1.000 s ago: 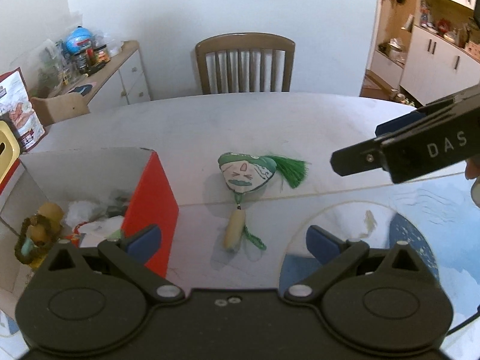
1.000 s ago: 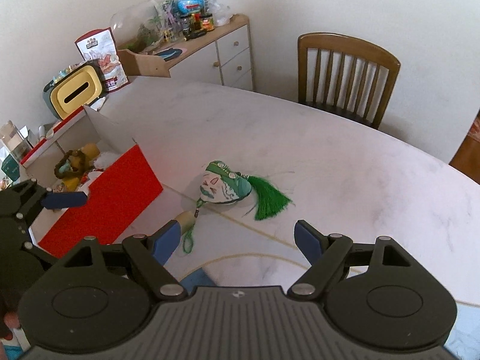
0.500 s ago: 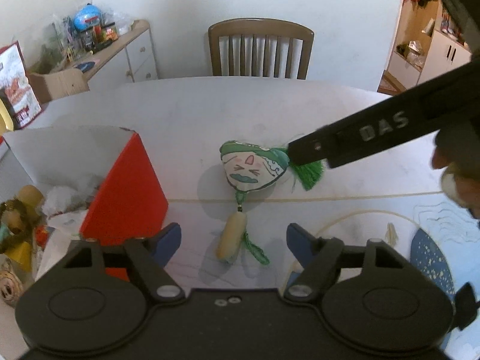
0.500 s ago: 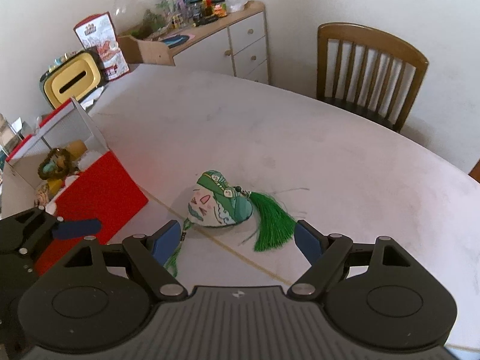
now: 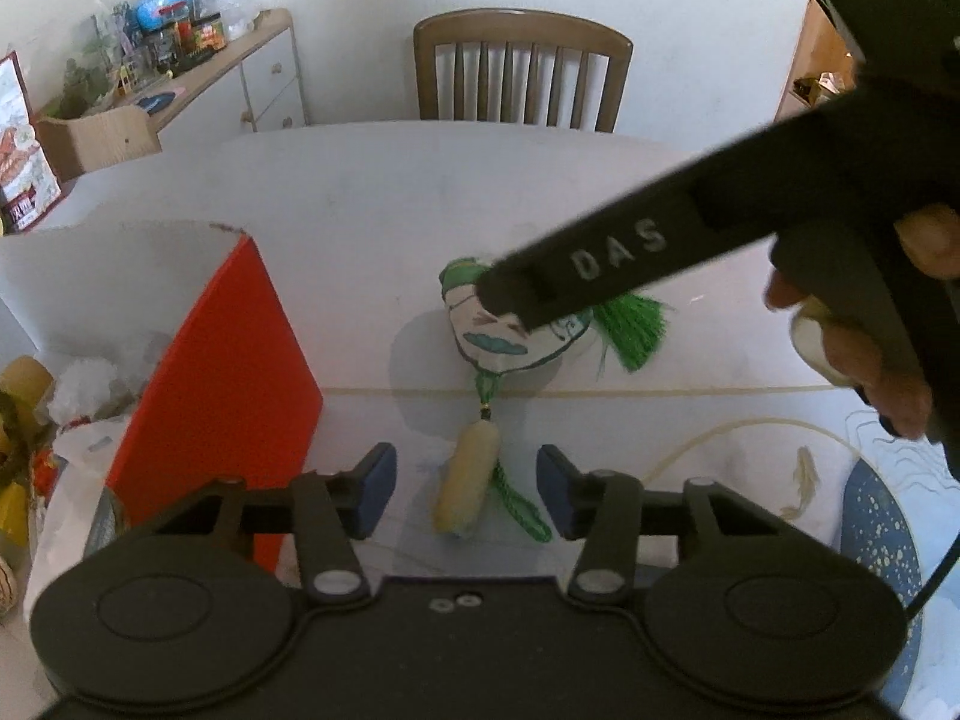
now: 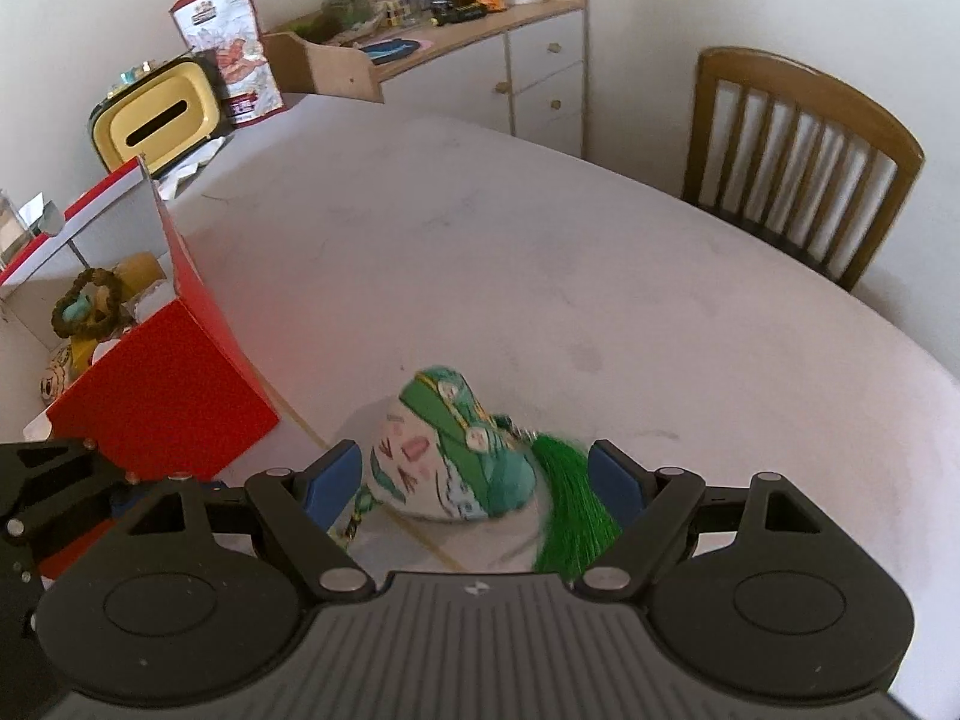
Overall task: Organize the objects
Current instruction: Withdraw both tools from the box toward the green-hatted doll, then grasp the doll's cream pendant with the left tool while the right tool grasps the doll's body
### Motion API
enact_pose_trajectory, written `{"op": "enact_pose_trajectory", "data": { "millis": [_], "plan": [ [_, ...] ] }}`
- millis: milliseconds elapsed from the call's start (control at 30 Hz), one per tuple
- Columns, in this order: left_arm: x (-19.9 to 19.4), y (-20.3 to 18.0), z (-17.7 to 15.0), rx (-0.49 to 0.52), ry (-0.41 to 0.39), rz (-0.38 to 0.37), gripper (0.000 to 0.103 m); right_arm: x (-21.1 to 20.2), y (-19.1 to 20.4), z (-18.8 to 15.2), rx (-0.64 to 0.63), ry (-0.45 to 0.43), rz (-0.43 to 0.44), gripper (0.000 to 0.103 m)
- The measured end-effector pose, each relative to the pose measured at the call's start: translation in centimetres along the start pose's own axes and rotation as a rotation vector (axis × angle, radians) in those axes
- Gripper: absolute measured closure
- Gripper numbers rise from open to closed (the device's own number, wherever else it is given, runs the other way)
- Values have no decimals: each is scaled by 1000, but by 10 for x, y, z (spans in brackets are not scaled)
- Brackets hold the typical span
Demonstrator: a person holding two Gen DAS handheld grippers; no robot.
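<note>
A stuffed face sachet (image 6: 444,468) with a green cap, a green tassel (image 6: 570,510) and a cream bead (image 5: 468,483) on a green cord lies on the white table (image 6: 540,252). My right gripper (image 6: 474,483) is open and straddles the sachet, with the tassel against its right pad. In the left wrist view one right finger (image 5: 600,264) covers part of the sachet (image 5: 498,342). My left gripper (image 5: 465,492) is low over the cord end. Its jaws are closing with the bead between them, and gaps show on both sides.
A red box (image 5: 228,372) holding several trinkets stands open to the left, close beside the left gripper. A wooden chair (image 6: 798,150) is at the far edge. A sideboard (image 6: 480,54), a yellow tissue box (image 6: 156,120) and a snack bag (image 6: 228,48) are at the back left.
The left jaws have narrowed and that gripper has sunk toward the cream bead. The right gripper has come down and across, from beside the sachet to straddling it.
</note>
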State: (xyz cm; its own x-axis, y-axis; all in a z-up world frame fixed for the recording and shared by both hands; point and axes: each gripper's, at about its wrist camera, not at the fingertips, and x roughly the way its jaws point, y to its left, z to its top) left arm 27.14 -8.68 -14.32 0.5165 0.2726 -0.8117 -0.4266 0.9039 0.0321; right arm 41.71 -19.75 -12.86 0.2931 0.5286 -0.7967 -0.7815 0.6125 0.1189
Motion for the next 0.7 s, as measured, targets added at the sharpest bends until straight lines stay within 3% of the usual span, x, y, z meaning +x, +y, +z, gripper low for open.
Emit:
{"op": "enact_pose_trajectory", "data": {
  "millis": [133,400,500,600,700],
  "plan": [
    [7,1,-2,-4,14,-3,64,11,7,7,-41,-2,20,21],
    [13,8,-3,-25,29,-49,71,29,10,5,-53,26,22,24],
    [14,9,-4,-30,33,-64,79,33,10,2,-54,36,18,24],
    [16,9,-5,-32,37,-59,84,34,12,0,-59,39,1,34],
    [16,10,-7,-37,38,-66,85,34,13,-1,-51,36,0,35]
  ]
}}
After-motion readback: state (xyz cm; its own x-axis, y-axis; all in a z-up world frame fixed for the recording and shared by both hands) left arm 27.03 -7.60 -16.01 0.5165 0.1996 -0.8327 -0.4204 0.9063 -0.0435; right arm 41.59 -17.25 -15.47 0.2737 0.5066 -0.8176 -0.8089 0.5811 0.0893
